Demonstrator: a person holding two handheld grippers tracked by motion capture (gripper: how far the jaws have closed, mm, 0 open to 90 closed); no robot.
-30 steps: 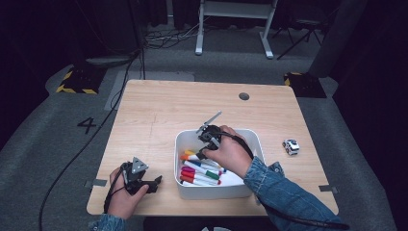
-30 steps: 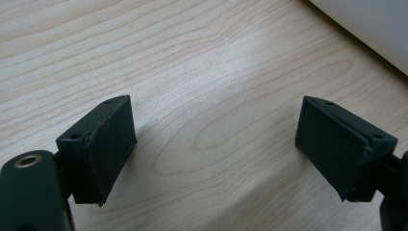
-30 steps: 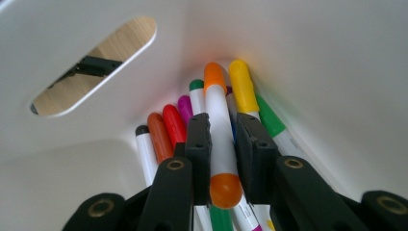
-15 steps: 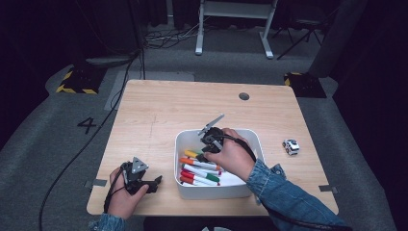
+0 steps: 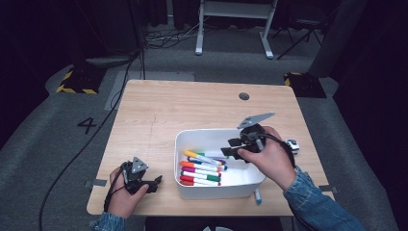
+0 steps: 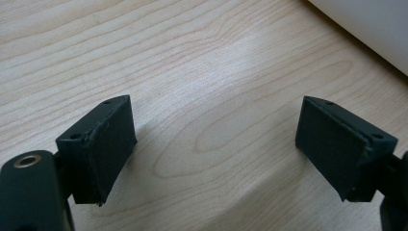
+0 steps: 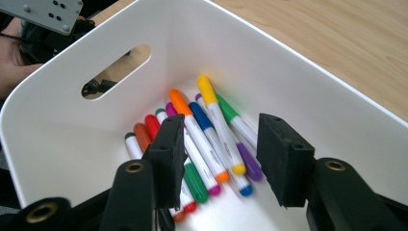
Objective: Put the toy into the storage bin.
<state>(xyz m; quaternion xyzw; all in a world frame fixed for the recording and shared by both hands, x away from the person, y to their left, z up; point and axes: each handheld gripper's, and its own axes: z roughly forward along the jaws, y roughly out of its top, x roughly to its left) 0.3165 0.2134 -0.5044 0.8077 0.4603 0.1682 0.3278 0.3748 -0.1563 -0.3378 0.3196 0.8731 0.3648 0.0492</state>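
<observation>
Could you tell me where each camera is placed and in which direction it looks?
High view: above the person's side, looking forward and down on the table; both forearms, left gripper, right gripper.
Left gripper view: on that gripper, facing bare wood; its open jaws.
Right gripper view: on that gripper, looking into the white bin at markers; open, empty jaws.
Shared: bin, table.

Markers [image 5: 201,168] lay loose in a white bin [image 5: 185,139] near the table's front edge, side by side and overlapping, roughly parallel. Caps: yellow, orange, blue, purple, green, red. Yellow marker [image 7: 219,120] sat on top, tilted across the pile. One more marker [image 5: 258,196] lay outside by the bin's front-right corner.
</observation>
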